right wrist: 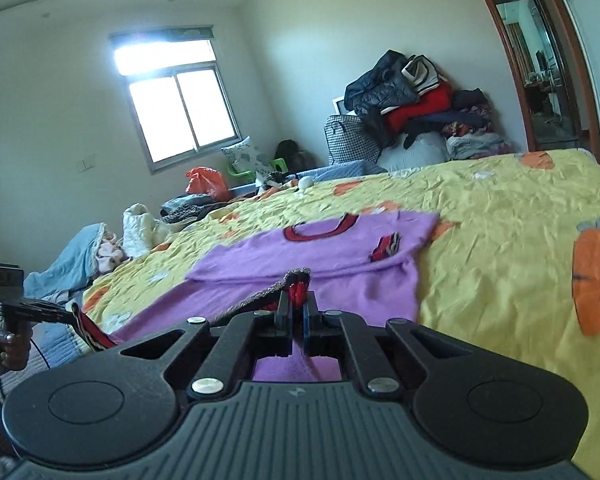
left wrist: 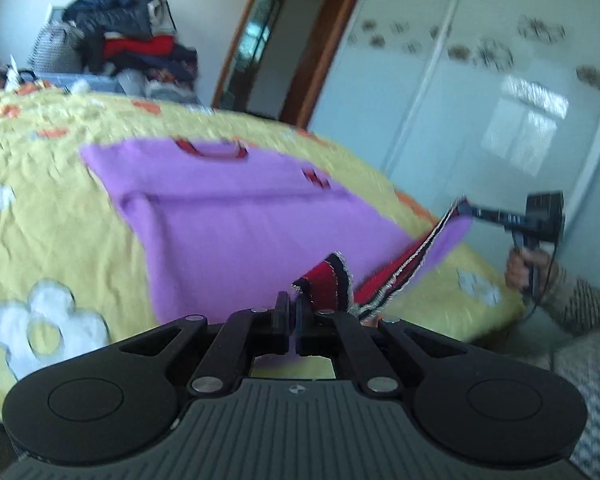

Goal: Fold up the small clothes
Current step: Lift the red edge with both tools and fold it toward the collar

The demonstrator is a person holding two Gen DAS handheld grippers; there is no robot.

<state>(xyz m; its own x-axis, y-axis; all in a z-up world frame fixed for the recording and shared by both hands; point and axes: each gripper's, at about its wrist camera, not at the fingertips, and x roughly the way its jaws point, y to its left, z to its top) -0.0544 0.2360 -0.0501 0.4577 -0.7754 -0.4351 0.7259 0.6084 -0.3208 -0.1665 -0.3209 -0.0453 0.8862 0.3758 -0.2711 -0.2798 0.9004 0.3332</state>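
Pinching purple sweater point(left wrist: 236, 216) hem w/ both grippers clamped, left gripper point(left wrist: 292, 312), right gripper point(right wrist: 296, 312), window point(right wrist: 176, 96) only in right view, wardrobe point(left wrist: 480, 80) only in left.

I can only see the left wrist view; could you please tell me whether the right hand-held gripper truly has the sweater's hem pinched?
Observer: Yes. Its own camera shows the right hand-held gripper shut on the red striped hem of the purple sweater.
Operator: Thank you. Is anything else lying on the bed outside my view?
Observer: Yes. Crumpled blue and white clothes are heaped at the edge of the yellow bedspread, on the window side.
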